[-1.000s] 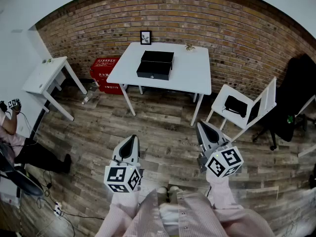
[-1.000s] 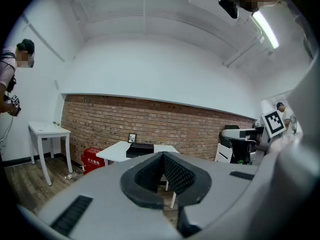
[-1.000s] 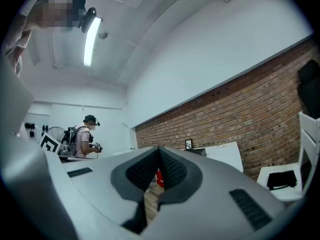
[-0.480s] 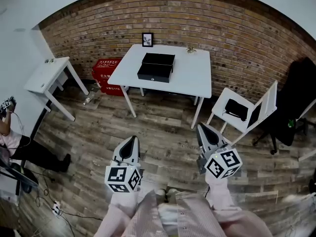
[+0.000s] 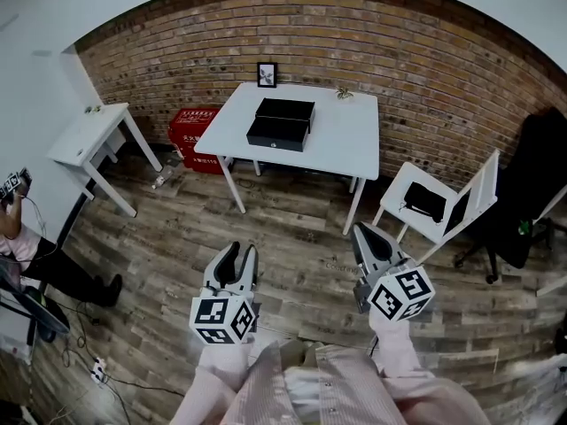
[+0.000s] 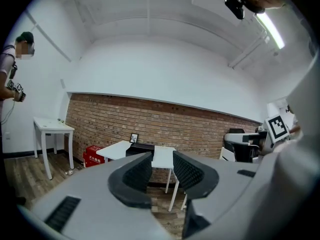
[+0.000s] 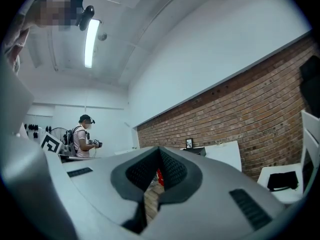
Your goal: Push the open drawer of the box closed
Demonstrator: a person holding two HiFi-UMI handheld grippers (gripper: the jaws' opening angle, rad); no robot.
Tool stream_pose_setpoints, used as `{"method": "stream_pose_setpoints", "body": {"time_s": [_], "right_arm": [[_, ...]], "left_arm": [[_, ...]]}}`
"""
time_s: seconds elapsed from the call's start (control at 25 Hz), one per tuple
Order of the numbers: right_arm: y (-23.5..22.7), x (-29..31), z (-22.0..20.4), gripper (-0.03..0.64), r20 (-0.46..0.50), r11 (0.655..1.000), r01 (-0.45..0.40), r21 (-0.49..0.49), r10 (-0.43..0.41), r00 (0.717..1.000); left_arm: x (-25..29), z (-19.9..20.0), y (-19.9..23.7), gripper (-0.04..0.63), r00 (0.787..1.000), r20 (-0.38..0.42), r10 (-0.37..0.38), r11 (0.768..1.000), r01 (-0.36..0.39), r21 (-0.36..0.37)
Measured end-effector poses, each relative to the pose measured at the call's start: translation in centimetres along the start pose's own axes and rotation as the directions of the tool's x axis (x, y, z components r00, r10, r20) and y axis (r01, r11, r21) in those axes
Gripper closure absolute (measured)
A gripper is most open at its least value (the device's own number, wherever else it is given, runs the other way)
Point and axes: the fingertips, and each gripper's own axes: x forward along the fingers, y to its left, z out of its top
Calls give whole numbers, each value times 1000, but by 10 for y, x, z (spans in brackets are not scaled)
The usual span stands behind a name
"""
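The black box (image 5: 282, 120) lies on the white table (image 5: 350, 140) across the room, its drawer (image 5: 276, 135) pulled out toward me. Both grippers hang over the wooden floor, far short of the table. My left gripper (image 5: 237, 258) has its jaws opening, with nothing between them; in the left gripper view the left gripper (image 6: 162, 157) frames the far-off box (image 6: 141, 147). My right gripper (image 5: 365, 231) is shut and empty, and the right gripper (image 7: 160, 152) points at the brick wall, the box (image 7: 196, 150) small beyond it.
A small white side table (image 5: 84, 135) and a red crate (image 5: 193, 135) stand left of the table. A white chair (image 5: 434, 197) and a black office chair (image 5: 532, 184) stand at right. A person (image 5: 18, 237) sits at the left edge, cables on the floor.
The left gripper's jaws have parted; they were together in both earlier frames. The head view has drifted slightly, so the table sits a little lower. The right gripper looks unchanged.
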Motion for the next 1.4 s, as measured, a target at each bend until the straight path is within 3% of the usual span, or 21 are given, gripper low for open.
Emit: {"method": "stream_pose_setpoints", "body": {"time_s": [0.28, 0.8, 1.4], "right_arm": [[-5, 0, -6, 614, -16, 1000, -2, 13, 2, 1000], [-30, 36, -18, 614, -21, 1000, 17, 20, -16, 1000], [-81, 162, -40, 614, -53, 997, 58, 45, -56, 997]], "left_arm": [[3, 0, 3, 377, 1000, -2, 31, 1000, -31, 2], [39, -18, 26, 377, 997, -58, 46, 999, -47, -15], [159, -21, 91, 377, 991, -136, 11, 1000, -15, -26]]}}
